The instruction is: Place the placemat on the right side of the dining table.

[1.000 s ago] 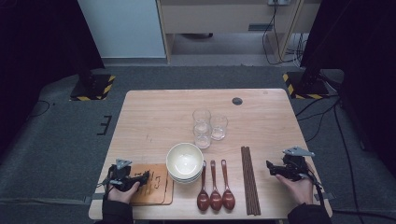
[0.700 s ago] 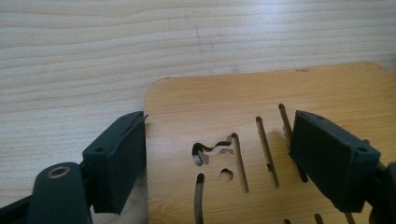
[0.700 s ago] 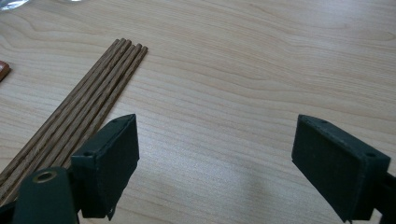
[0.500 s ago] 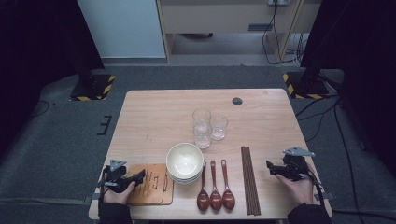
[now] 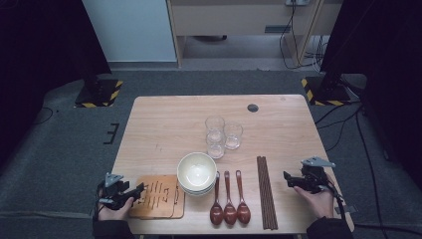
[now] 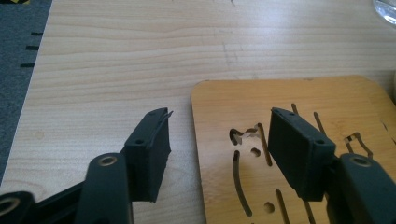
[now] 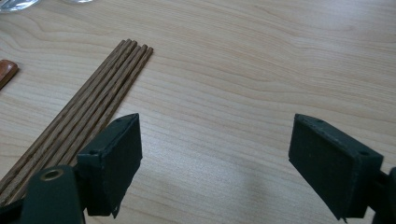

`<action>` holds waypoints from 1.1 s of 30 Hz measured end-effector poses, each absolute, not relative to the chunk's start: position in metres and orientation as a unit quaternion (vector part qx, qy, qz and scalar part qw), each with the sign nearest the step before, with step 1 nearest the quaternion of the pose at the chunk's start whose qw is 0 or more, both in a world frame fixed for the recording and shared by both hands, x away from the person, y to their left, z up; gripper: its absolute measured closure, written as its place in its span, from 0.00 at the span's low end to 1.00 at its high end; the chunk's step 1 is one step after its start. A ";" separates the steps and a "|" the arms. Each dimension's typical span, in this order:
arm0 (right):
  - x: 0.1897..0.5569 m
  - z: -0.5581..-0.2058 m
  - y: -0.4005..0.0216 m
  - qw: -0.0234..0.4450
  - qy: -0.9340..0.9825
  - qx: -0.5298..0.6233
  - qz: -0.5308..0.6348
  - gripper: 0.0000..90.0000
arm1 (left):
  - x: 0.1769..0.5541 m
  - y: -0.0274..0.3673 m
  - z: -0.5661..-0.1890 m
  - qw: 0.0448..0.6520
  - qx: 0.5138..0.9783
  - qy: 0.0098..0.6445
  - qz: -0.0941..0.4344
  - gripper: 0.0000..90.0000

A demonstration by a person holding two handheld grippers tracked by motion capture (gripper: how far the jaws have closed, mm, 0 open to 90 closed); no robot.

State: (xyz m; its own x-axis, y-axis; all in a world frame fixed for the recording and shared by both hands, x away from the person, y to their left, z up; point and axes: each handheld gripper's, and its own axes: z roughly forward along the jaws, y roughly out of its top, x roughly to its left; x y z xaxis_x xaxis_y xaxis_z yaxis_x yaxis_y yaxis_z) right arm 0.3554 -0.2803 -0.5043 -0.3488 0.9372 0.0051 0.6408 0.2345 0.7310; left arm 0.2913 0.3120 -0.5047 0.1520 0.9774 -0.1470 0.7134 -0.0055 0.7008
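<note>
Approach to grasp in hand: left tool (image 6: 212,144) half open, jaws just closing astride corner of flat tan wooden trivet with cut slots (image 6: 299,121), holding nothing; right tool (image 7: 212,158) wide open, empty, beside brown chopsticks (image 7: 88,102); next: lower, clamp edge squarely.

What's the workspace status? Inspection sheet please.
Surface: wooden table, dry, bare at the back.
Job's things: trivet flat at the front left edge.
Clutter: bowls stacked; three spoons; chopsticks; three glasses.
Grippers: left gripper straddles the trivet's edge, jaws have just been closing, not gripping; right gripper open over bare wood.
Cables: one trails from the right gripper; more on the floor.
Surroundings: grey carpet, striped stand bases.
</note>
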 end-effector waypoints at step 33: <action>0.348 -0.499 -0.270 0.217 0.757 0.508 0.348 0.22 | 0.275 0.327 -0.510 0.308 0.687 0.631 0.187 0.54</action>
